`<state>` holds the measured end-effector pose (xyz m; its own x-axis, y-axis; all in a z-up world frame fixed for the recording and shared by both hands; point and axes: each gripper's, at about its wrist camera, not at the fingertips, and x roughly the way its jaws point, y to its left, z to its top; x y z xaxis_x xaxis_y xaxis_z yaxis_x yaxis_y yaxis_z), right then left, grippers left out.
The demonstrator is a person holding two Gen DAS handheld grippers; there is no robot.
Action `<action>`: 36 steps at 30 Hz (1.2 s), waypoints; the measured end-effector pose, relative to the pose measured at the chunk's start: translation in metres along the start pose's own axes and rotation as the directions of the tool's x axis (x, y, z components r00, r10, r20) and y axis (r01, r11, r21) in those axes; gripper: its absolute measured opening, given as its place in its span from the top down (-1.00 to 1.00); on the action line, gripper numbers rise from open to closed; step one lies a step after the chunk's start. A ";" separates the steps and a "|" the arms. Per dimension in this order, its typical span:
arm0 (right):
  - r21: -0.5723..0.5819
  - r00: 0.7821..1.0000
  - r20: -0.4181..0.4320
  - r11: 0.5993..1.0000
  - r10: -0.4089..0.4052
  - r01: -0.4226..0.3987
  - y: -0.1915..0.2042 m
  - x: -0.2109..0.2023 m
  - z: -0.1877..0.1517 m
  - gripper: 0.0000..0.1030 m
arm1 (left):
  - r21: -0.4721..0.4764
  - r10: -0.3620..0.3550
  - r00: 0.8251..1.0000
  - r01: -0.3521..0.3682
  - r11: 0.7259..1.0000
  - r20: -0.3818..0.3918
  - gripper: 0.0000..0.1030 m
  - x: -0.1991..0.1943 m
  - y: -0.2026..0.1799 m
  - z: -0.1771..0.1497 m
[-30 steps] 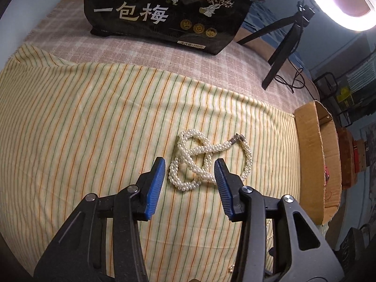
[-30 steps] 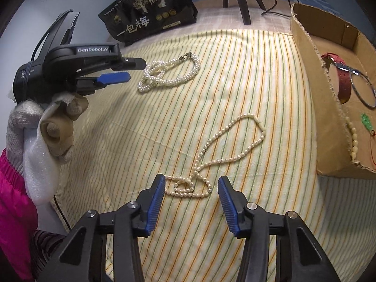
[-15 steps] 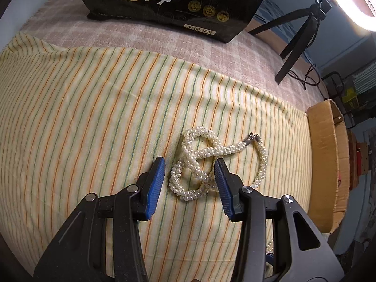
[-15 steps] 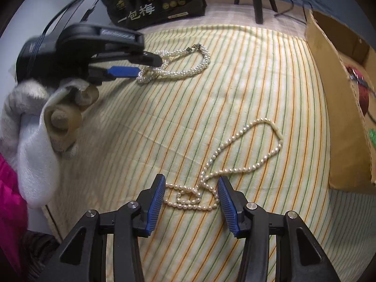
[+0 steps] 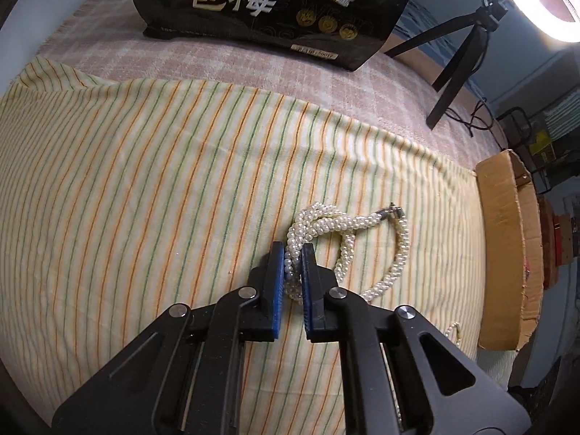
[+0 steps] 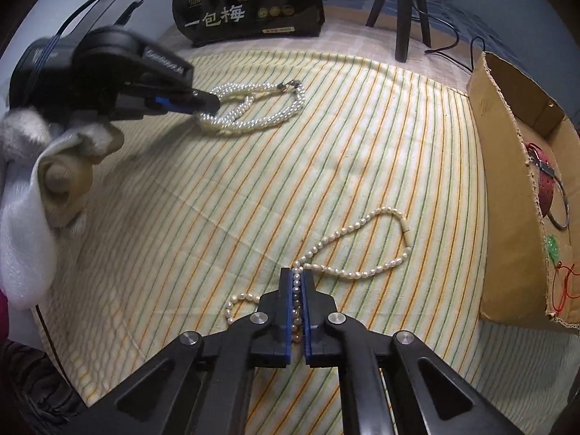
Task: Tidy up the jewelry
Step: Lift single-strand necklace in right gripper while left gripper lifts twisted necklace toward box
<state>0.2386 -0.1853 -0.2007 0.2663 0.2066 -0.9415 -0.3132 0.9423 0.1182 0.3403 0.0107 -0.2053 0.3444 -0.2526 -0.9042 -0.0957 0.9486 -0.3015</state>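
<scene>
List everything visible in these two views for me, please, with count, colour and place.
Twisted necklace: 1, white, far on cloth.
Thin necklace: 1, cream, near on cloth.
Cloth: 1, yellow striped, over pink blanket.
Box: 1, brown, right, jewelry inside.
Bag: 1, black, back.
Tripod: 1, black, back.
Ring light: 1, white, upper right.
Left gripper: shut on twisted necklace.
Right gripper: shut on thin necklace.
</scene>
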 end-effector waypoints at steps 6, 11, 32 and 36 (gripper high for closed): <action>0.070 0.997 0.049 0.995 0.063 -0.066 -0.016 -0.019 0.004 0.98 | -0.003 -0.061 0.997 0.061 0.998 0.045 0.88 -0.027 -0.002 0.001; 0.102 0.992 0.099 0.991 0.080 -0.090 -0.022 -0.038 0.008 0.98 | -0.002 -0.107 0.991 0.108 0.994 0.074 0.89 -0.048 -0.005 0.001; 0.116 0.929 0.354 0.981 0.107 -0.157 -0.028 -0.145 0.020 0.98 | 0.087 -0.251 0.947 0.238 0.967 0.199 0.89 -0.135 -0.033 -0.006; 0.123 0.911 0.401 0.979 0.101 -0.162 -0.034 -0.165 0.021 0.98 | 0.099 -0.276 0.936 0.260 0.960 0.218 0.89 -0.147 -0.039 -0.005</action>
<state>0.2241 -0.2459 -0.0434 0.5760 0.3887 -0.7191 -0.2380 0.9213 0.3074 0.2890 0.0099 -0.0618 0.5524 -0.4568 -0.6973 0.0904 0.8644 -0.4946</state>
